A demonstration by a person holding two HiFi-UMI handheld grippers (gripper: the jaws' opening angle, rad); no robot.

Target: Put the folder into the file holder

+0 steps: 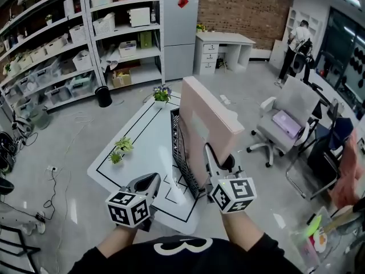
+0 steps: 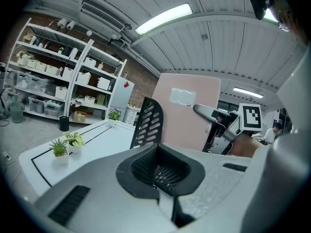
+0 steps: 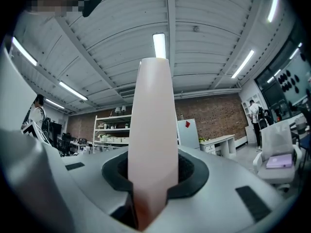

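A thick pink folder (image 1: 210,124) stands upright, lifted just above and to the right of the black mesh file holder (image 1: 185,153) on the white table (image 1: 142,136). My right gripper (image 1: 215,167) is shut on the folder's near lower edge. In the right gripper view the folder (image 3: 153,120) rises straight out from between the jaws of the right gripper (image 3: 151,178). My left gripper (image 1: 149,184) hovers low at the table's near end, left of the holder, shut and holding nothing. The left gripper view shows the left gripper (image 2: 163,178), the holder (image 2: 148,123) and the folder (image 2: 187,115) behind it.
Two small potted plants (image 1: 120,149) and a flower pot (image 1: 162,93) sit on the table. A grey office chair (image 1: 285,121) stands to the right. Shelving (image 1: 68,44), a tall cabinet (image 1: 179,33) and a desk (image 1: 225,47) line the back. A person (image 1: 297,44) stands far right.
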